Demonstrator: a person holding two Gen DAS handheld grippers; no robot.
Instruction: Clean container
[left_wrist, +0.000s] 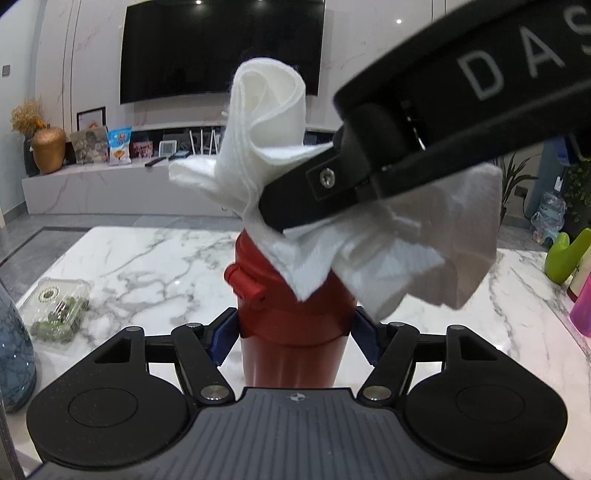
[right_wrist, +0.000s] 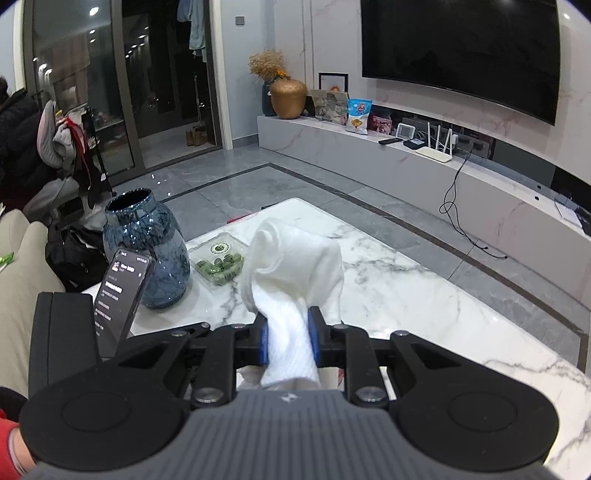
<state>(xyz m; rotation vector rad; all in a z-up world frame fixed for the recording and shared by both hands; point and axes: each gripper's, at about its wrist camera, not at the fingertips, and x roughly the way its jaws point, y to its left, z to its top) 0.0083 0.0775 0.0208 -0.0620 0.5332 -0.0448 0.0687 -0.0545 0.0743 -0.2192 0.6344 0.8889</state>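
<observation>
The left gripper (left_wrist: 293, 332) squeezes the red bottle (left_wrist: 291, 325) upright on the table (left_wrist: 147, 258); the right gripper (right_wrist: 287, 332) pinches a white cloth (right_wrist: 291, 280) against the bottle's top.

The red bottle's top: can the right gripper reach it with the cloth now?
Probably yes. The right gripper, shut on the white cloth, is directly above the red bottle, which the left gripper holds upright; nothing lies between.

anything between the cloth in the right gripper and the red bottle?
Nothing visible. The white cloth, pinched in the right gripper, already drapes against the top of the red bottle, which the left gripper clamps.
</observation>
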